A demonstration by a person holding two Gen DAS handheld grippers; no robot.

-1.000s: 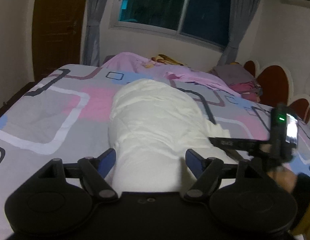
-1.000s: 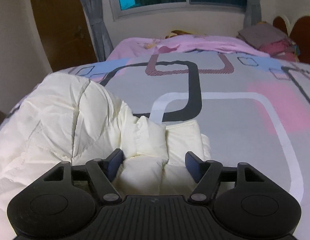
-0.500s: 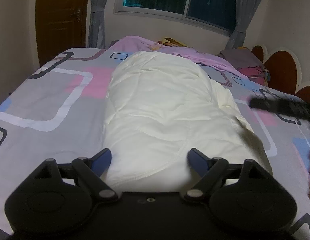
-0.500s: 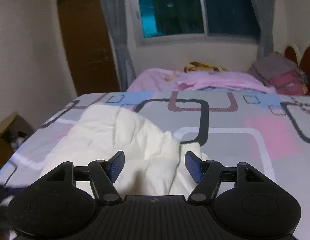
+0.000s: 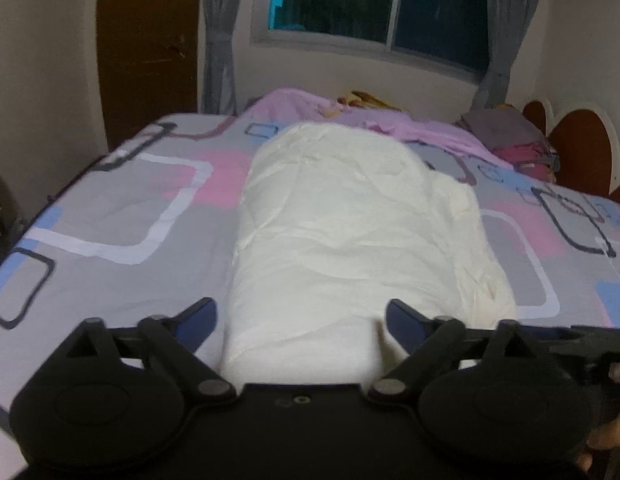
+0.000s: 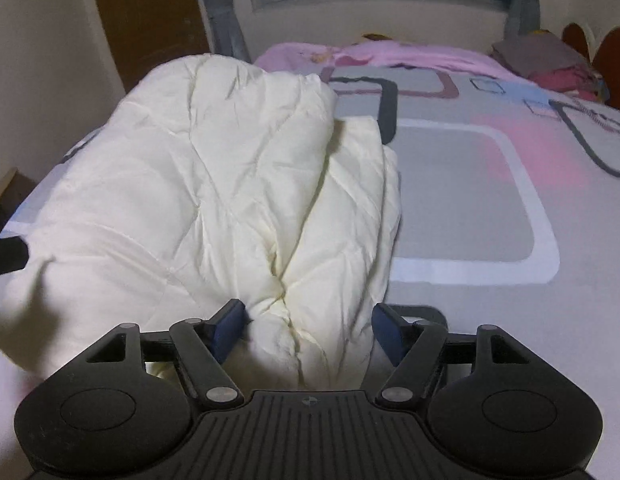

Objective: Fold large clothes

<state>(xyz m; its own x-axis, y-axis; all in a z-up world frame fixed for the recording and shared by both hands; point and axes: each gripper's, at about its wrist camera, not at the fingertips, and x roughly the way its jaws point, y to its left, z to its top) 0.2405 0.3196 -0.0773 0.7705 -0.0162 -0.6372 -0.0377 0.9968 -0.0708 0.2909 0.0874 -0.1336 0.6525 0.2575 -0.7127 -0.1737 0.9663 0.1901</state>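
A cream quilted garment lies folded lengthwise on the patterned bed sheet. It also shows in the right wrist view, bunched into folds. My left gripper is open, its blue fingers on either side of the garment's near end. My right gripper is open, its fingers on either side of a bunched fold at the near right edge. Neither pinches the cloth. The right gripper's body shows at the right edge of the left wrist view.
A pink blanket lies across the far end of the bed. Folded clothes are stacked by the brown headboard. A wooden door and a curtained window stand behind. The bed's left edge drops off.
Both grippers rose and pulled back half a second ago, then came down again to the garment's near end. The garment lies flatter and longer than one second ago.
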